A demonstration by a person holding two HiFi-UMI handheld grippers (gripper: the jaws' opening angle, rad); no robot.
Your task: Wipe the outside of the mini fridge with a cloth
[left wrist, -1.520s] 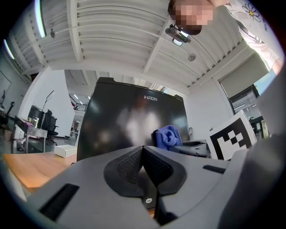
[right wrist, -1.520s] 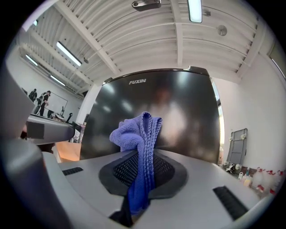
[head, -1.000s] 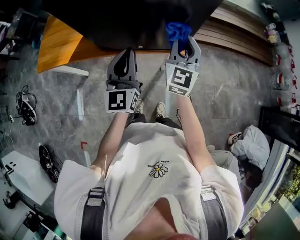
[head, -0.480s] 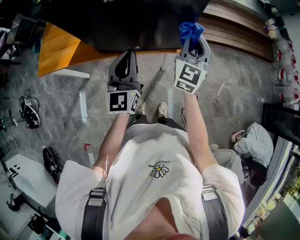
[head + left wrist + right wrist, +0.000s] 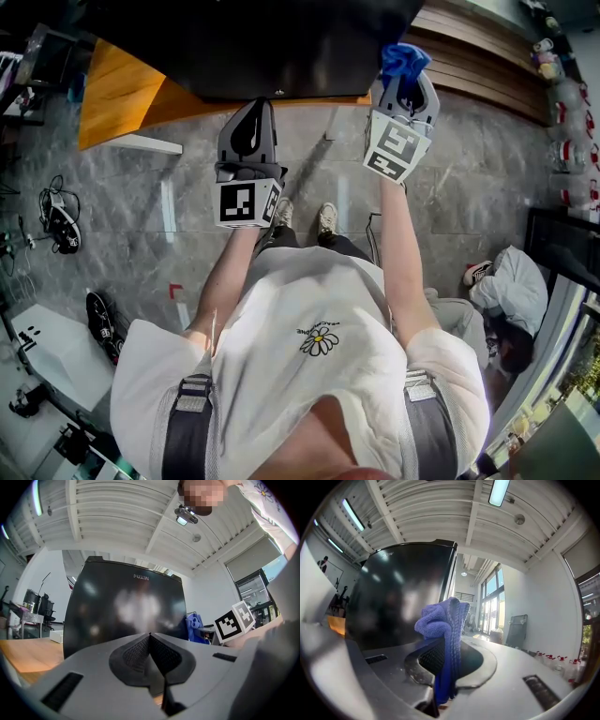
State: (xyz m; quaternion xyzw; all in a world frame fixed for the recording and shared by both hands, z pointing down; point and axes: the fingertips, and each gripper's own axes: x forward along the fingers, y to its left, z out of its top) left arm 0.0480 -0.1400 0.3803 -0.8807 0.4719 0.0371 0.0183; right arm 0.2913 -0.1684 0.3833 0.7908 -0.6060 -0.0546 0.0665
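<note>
The left gripper [image 5: 150, 638] is held in front of the fridge [image 5: 123, 613], low against its door. Its grey plastic jaws are pressed together with nothing between them, and the ribbed black pads meet in a single seam. I cannot tell whether the tips touch the door.

The right gripper [image 5: 444, 654] is up at the fridge's right front edge. Its jaws are clamped on a blue cloth [image 5: 443, 618], a soft, looped knit bunched into a thick fold. The fold stands up above the jaws, and a tail hangs down between them. In the head view the cloth [image 5: 403, 58] sits right at that corner of the fridge [image 5: 262, 42], apparently on or just off it.

The fridge is a boxy black cabinet with a flat, glossy door that mirrors the ceiling lights. It stands on an orange wooden board [image 5: 117, 94], and grey stone floor [image 5: 459, 178] lies in front of the fridge.

The wiping looks to be under way at the right edge. The door shows no streaks, so what has been covered cannot be read. The top and sides probably remain.
</note>
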